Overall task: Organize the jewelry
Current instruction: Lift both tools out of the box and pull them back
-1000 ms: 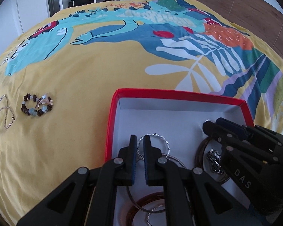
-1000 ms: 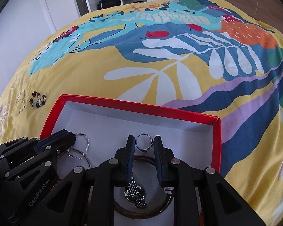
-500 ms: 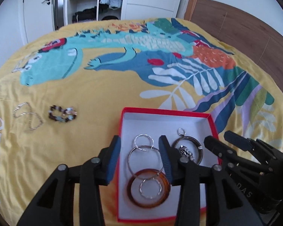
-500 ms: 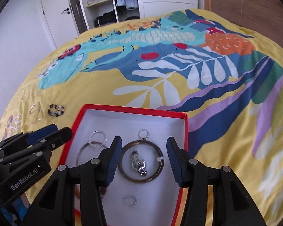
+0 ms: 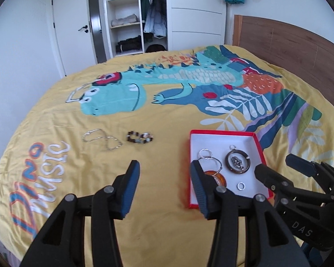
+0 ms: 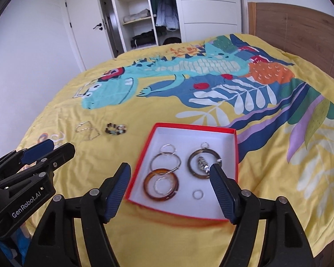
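Observation:
A red box (image 6: 193, 127) with a white inside lies on the yellow bedspread. In it are a silver hoop earring with an amber ring (image 6: 161, 184), a dark ring with a silver charm (image 6: 203, 163) and a small silver ring (image 6: 197, 194). Left of the box, a silver chain (image 5: 102, 139) and a beaded bracelet (image 5: 140, 138) lie on the cover. My left gripper (image 5: 163, 171) hangs above the cover by the box's left edge. My right gripper (image 6: 170, 173) hangs above the box's near side. Both sets of jaws are opening with nothing between them.
The bedspread (image 5: 167, 111) has a dinosaur print and drops off at the near and left edges. A wooden headboard (image 5: 289, 44) stands at the right. An open wardrobe (image 5: 142, 22) and a white door (image 5: 71, 33) are beyond the far end.
Both grippers rose and drew back from the box, and their jaws went from nearly shut to wide. The earrings they were at stay in the box.

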A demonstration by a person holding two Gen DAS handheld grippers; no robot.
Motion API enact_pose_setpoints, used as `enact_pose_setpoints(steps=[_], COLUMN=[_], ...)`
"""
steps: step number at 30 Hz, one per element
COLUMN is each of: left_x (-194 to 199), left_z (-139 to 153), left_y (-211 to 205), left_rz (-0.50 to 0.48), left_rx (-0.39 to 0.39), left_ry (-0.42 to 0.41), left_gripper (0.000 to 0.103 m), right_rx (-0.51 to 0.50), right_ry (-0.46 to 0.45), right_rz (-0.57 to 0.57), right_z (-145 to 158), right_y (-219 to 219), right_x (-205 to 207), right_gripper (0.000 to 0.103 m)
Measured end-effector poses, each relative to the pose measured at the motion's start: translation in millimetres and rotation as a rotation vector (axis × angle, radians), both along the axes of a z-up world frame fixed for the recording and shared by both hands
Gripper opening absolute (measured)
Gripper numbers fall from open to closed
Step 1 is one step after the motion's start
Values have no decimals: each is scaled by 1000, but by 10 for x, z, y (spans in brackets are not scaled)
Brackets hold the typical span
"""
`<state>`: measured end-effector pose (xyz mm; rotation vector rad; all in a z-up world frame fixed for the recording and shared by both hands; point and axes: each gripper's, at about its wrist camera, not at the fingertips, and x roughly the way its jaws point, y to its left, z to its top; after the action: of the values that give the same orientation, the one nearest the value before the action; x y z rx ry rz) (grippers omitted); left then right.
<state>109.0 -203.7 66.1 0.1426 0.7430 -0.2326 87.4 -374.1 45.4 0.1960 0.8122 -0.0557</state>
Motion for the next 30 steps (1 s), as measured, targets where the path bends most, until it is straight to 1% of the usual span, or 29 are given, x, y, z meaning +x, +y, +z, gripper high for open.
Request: enact_pose_setpoints(steps=[7,12,24,30], left_x=[-412,-662,-1159,-1383], left_z=[221,358,633,752], left_y=[403,608,1041,1209], left_rz=[44,64,109,134], left_rx=[-21,-34,-67,-79], left_ry=[-45,-82,-159,-200], left_gripper=[45,45,45,45], right_rx=[-3,-11,-46,-66], right_ry=[-39,-71,-133,-159], right_rz=[34,55,112,132], right_z=[219,373,680,789], right_y=[342,552,1012,1159], right_x=[-331,-549,-957,-1144], right_gripper=[73,74,77,78])
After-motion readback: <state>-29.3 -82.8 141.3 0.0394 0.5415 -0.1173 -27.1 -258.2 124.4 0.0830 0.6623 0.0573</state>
